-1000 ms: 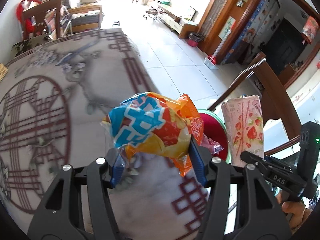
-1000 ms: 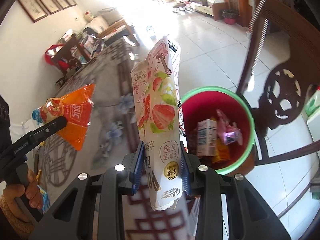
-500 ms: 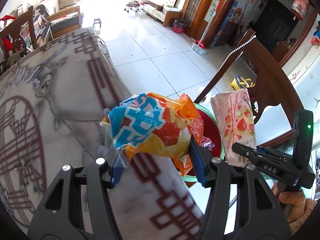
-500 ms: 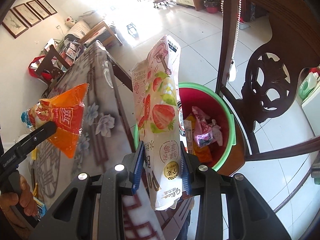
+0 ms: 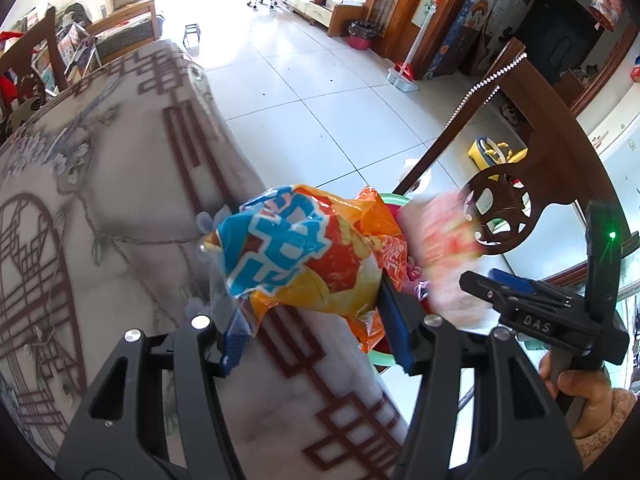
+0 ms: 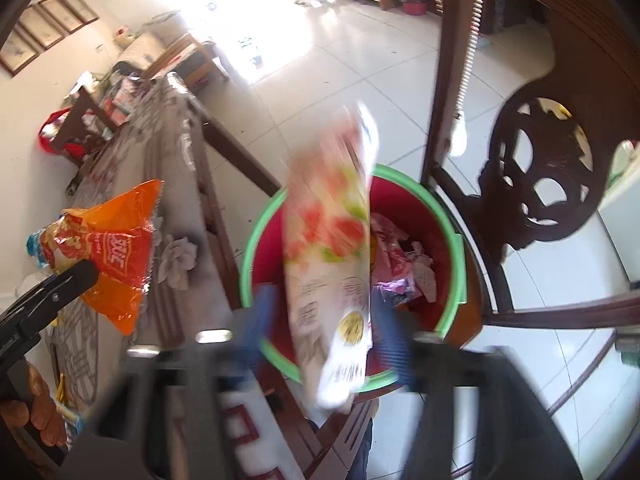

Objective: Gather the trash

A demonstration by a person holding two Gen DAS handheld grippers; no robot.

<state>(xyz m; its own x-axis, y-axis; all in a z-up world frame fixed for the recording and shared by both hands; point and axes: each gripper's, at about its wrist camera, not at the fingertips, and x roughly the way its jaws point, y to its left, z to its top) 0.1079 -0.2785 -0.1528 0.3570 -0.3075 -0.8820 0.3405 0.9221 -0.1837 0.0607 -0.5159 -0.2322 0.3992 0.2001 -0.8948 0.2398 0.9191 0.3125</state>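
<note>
My left gripper [image 5: 314,320] is shut on a crumpled orange and blue snack bag [image 5: 304,252] and holds it above the table's right edge; the bag also shows in the right wrist view [image 6: 108,248]. My right gripper [image 6: 326,320] has its jaws spread apart. A pink strawberry snack packet [image 6: 330,256], motion-blurred, is between them and loose, over the red bin with a green rim [image 6: 448,220]. The bin holds several wrappers. The packet is a blur in the left wrist view [image 5: 444,248].
The table [image 5: 100,200] has a grey patterned cloth with dark red lines. A dark carved wooden chair [image 6: 540,184] stands right beside the bin. White tiled floor [image 5: 320,80] lies beyond, with more chairs and furniture far back.
My right gripper has opened and the strawberry packet is slipping down toward the bin. Both grippers have moved over the table's edge toward the bin. The left still holds the orange bag.
</note>
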